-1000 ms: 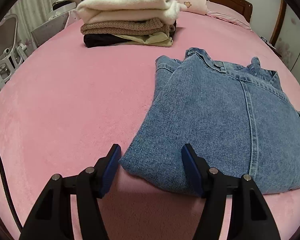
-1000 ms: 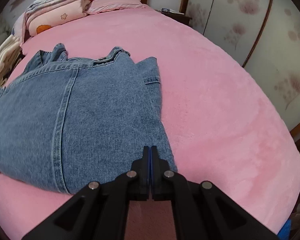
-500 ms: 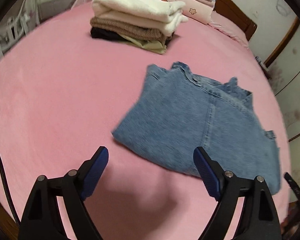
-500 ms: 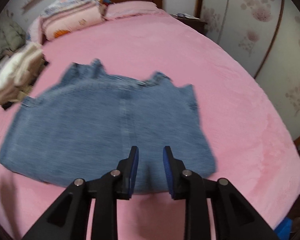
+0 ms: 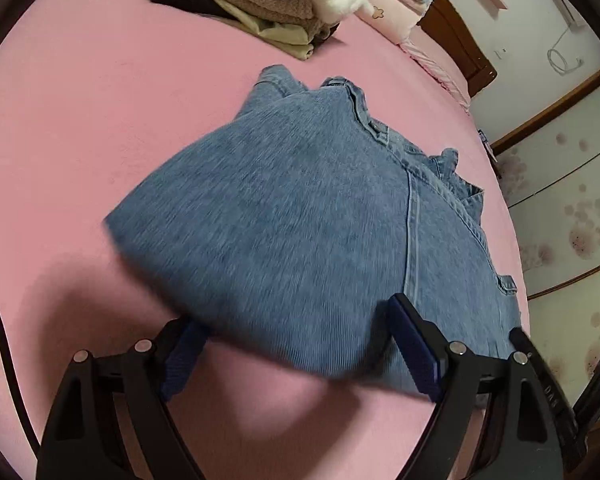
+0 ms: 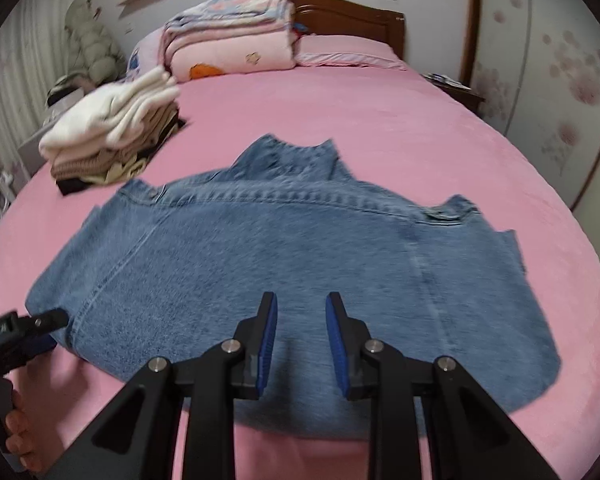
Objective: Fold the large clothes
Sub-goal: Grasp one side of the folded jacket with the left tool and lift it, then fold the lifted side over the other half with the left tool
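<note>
Nearest in the left wrist view, the left gripper (image 5: pixel 300 344) is seen with its jaws set wide apart, straddling the near hem of the folded denim jacket (image 5: pixel 308 216); the left blue pad appears tucked under the cloth edge and the right pad lies on top of it, but nothing is clamped. In the right wrist view, the right gripper (image 6: pixel 302 344) is held with its jaws parted above the near part of the jacket (image 6: pixel 284 256), apparently clear of the cloth, though contact cannot be ruled out.

The jacket is laid flat, back uppermost, in the middle of the pink bed (image 6: pixel 380 128), collar pointing away.

Risks, as judged: if only the top layer is pinched, the folded layers beneath may be left behind and the fold pulled open; if the two grippers are closed at uneven points along the hem, a skewed crease is likely. A pad that slides under the hem may also catch the plush cover.

Not resolved: the sleeves are presumed folded underneath and are hidden. Motion blur softens the denim in both views.

Farther off, a stack of folded clothes (image 6: pixel 112 140) is seen, well apart from the jacket, and folded quilts (image 6: pixel 232 40) are piled by the headboard (image 6: pixel 352 12).
</note>
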A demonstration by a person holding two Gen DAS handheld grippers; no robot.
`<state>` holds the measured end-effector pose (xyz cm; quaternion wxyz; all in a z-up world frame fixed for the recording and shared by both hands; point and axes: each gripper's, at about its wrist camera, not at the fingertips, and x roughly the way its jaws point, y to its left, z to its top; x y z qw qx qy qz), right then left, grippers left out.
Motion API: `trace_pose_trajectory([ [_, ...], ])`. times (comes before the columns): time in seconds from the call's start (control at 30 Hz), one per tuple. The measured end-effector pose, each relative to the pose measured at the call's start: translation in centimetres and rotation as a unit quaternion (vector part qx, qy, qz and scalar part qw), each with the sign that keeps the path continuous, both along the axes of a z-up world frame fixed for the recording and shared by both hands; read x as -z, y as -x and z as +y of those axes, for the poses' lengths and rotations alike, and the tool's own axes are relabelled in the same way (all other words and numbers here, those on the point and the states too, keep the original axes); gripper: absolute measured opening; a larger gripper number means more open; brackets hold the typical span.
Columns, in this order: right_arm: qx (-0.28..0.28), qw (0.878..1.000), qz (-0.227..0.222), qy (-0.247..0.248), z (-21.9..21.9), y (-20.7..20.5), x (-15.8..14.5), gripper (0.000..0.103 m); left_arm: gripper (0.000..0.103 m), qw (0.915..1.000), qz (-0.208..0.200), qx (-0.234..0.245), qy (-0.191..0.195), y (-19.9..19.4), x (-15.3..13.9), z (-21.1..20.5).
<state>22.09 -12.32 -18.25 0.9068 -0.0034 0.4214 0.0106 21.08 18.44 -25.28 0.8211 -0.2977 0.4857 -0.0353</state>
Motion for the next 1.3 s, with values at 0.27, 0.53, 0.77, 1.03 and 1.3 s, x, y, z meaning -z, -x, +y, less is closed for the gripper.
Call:
trace_pose_trajectory([
  [0.27, -0.018, 0.999, 0.034, 0.002, 1.7, -1.2, 3.3, 0.025, 0.086, 0.9998, -0.015, -0.007, 0.01, -3.2, 0.7, -0.4],
  [0.53, -0.017, 0.999, 0.037, 0.004, 2.0, -1.2, 4.5, 0.024, 0.034, 0.9991, -0.024, -0.031, -0.015, -3.5, 0.0, -0.2],
  [0.77, -0.018, 0.999, 0.037, 0.001, 1.9, -1.2, 4.8, 0.025, 0.023, 0.9959, -0.031, -0.02, -0.083, -3.2, -1.9, -1.6],
  [1.03, -0.019, 0.999, 0.042, 0.002, 1.8, -1.4, 5.0, 0.025, 0.015, 0.9849, -0.047, 0.01, -0.166, -2.6, -5.4, -3.9],
  [1.3, -0.018, 0.998, 0.055, -0.009, 1.5, -1.7, 5.0, 0.025, 0.013, 0.9668, -0.076, 0.033, -0.242, -2.4, -9.8, -7.7],
])
